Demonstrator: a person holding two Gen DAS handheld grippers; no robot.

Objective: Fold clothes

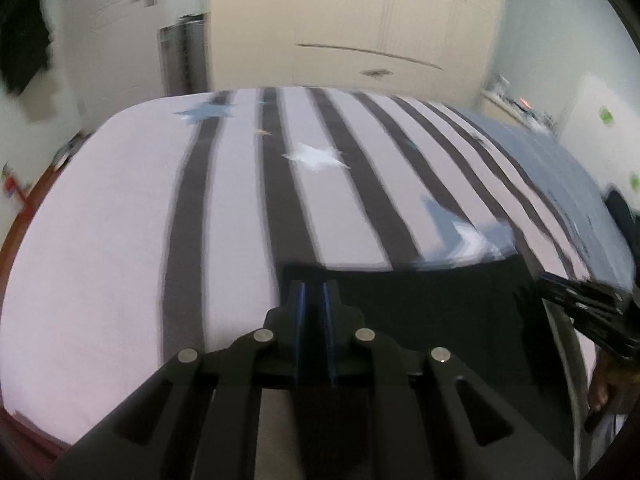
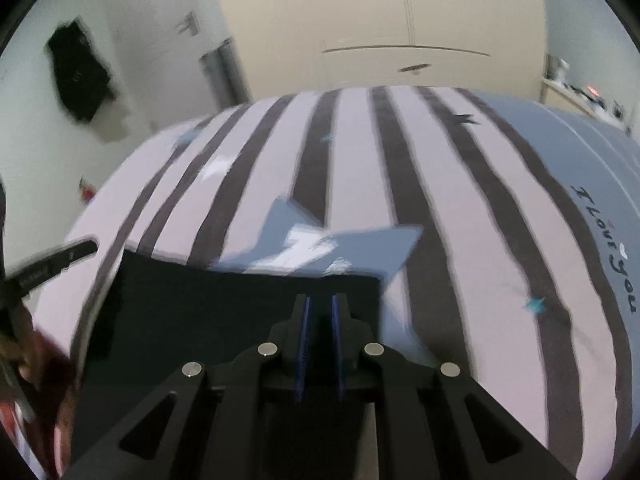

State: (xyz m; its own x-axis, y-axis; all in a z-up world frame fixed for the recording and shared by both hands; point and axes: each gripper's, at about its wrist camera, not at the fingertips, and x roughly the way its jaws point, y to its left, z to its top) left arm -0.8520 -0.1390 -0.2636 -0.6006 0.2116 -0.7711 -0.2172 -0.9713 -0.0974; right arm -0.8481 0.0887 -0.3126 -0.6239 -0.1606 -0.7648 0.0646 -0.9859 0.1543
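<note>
1. The bed [image 1: 120, 208] fills most of both views; its cover is pale pink with dark grey stripes [image 2: 316, 168] that run away from the cameras toward the far wall, and it carries printed stars, one white [image 1: 316, 157] and one big blue [image 2: 352, 246]; on the right side the cover turns blue with the written words "I love you" [image 2: 604, 248].
2. Behind the bed stands a cream wardrobe [image 1: 360, 20]; at the left is a white door [image 2: 160, 40], and a dark cloth [image 2: 78, 68] hangs on the wall beside it; a low shelf with small things [image 2: 580, 96] is at the far right, too blurred to name.
3. Nothing lies on the cover between the grippers and the far edge of the bed.
4. The black garment [image 2: 224, 304] lies on the near part of the bed, just in front of both grippers; its far edge is straight and runs left to right, across the stripes, so its long axis seems to lie sideways; the near part is hidden under the grippers.
5. The left gripper [image 1: 314, 292] is at the garment's left far corner; its blue pads stand narrow, with dark cloth between them, but I cannot tell if they really pinch it.
6. The right gripper [image 2: 320, 308] is at the right far corner; the pads are equally narrow, and a grip is again not sure.
</note>
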